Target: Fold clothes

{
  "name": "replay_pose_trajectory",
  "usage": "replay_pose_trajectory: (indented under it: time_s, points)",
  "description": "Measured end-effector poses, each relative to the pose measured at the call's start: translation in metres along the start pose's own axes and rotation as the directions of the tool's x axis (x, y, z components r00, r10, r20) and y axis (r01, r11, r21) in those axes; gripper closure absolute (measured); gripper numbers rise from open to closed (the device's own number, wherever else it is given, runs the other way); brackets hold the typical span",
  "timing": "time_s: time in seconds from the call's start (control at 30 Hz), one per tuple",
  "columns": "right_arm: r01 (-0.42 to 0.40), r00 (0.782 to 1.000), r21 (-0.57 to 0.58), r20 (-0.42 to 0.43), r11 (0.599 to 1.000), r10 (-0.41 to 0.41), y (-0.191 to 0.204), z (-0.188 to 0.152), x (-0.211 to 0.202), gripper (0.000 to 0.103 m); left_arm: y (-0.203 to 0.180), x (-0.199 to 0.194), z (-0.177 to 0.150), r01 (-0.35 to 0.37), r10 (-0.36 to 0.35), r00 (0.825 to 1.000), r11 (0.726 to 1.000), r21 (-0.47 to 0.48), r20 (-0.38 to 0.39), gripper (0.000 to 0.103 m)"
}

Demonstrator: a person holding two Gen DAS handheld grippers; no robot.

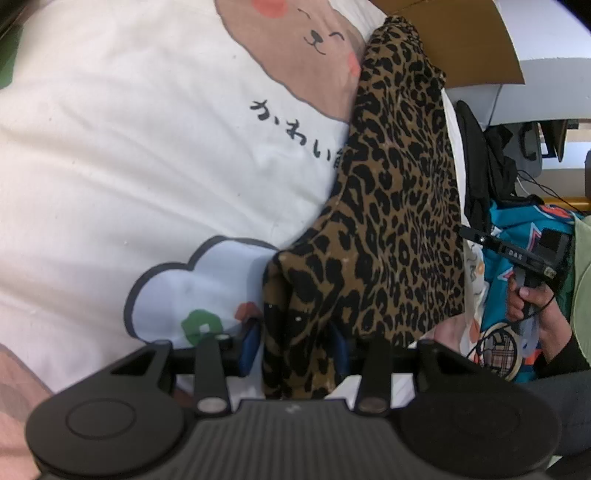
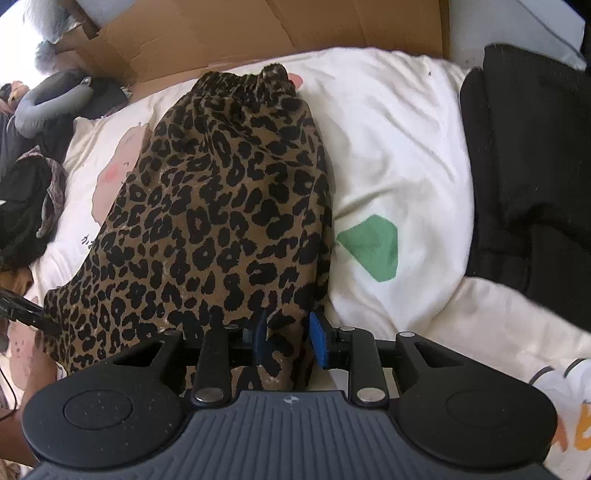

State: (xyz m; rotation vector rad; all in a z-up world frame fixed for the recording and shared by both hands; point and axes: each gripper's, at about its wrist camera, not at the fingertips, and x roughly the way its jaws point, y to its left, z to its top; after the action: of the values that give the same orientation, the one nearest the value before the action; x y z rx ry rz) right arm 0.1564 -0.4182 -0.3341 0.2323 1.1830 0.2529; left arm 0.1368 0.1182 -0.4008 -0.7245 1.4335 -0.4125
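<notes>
Across the lower middle of both wrist views we get the leopard-print garment (image 1: 399,206) bunched into the fingers, so the fingertips are mostly buried in fabric. Left hand-held gripper (image 1: 299,350): only slivers of its blue pads (image 1: 248,349) show either side of the cloth, clamped on a gathered edge of it. Right hand-held gripper (image 2: 286,338): blue pads (image 2: 318,338) partly visible, closed onto a fold of the same garment.

From the right wrist view the garment runs from the fingers up to centre frame, its gathered waistband (image 2: 236,83) at the top. In the left view its lower right edge is blurred.

It lies on a white bed cover (image 1: 110,147) printed with a cartoon bear face (image 1: 295,44), black script (image 1: 295,125) partly covered by the garment, a cloud shape (image 1: 184,291) and a green patch (image 2: 369,247).

Right edge of the left view: a hand (image 1: 528,306) grips a black handle, body cut off, with teal patterned cloth (image 1: 517,258) behind. Cardboard (image 2: 258,33) stands along the top of the right view; dark clothing (image 2: 528,177) fills the right edge, a grey neck pillow (image 2: 51,99) sits upper left. Upper right of the left view, room clutter too small to make out.
</notes>
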Motion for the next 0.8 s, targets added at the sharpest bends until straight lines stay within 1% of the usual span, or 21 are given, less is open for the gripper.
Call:
replay_pose_trajectory:
  time_s: [0.07,0.1,0.13,0.17,0.2,0.5,0.63,0.7,0.8]
  points:
    - [-0.010,1.000,0.023,-0.026,1.000,0.011,-0.004,0.000,0.006,0.071,0.000,0.000,0.000,0.000,0.000,1.000,1.000,0.000,-0.001,0.060]
    - [-0.014,0.999,0.027,-0.032,1.000,0.015,-0.005,-0.001,0.008,0.077,0.000,0.000,0.000,0.000,0.000,1.000,1.000,0.000,-0.002,0.060]
    - [-0.022,0.999,0.035,-0.033,0.999,0.023,-0.007,0.000,0.007,0.093,0.000,0.000,0.000,0.000,0.000,1.000,1.000,0.000,-0.002,0.060]
    - [-0.027,0.999,0.045,-0.034,0.999,0.029,-0.009,0.000,0.007,0.100,-0.001,0.001,0.000,0.000,0.000,1.000,1.000,0.000,-0.003,0.060]
    - [-0.025,0.999,0.045,-0.034,0.999,0.026,-0.010,0.000,0.005,0.103,0.000,0.001,0.000,0.000,0.000,1.000,1.000,0.000,-0.003,0.060]
    - [0.026,0.998,0.062,-0.059,0.998,-0.022,-0.016,-0.002,0.003,0.103,0.000,0.000,0.001,0.013,-0.013,1.000,1.000,-0.009,-0.002,0.059]
    - [0.085,0.993,0.065,-0.082,0.994,-0.079,-0.023,-0.010,0.009,0.103,0.003,-0.002,0.002,0.029,-0.029,1.000,0.999,-0.024,0.007,0.059]
    - [0.063,0.995,0.106,-0.082,0.992,-0.054,-0.029,-0.014,0.008,0.103,0.006,-0.003,0.001,0.044,-0.043,0.999,0.998,-0.041,0.018,0.059]
    - [0.037,0.998,0.130,-0.059,0.991,-0.030,-0.030,-0.015,-0.001,0.103,0.013,-0.007,0.001,0.072,-0.070,0.997,0.995,-0.074,0.039,0.059]
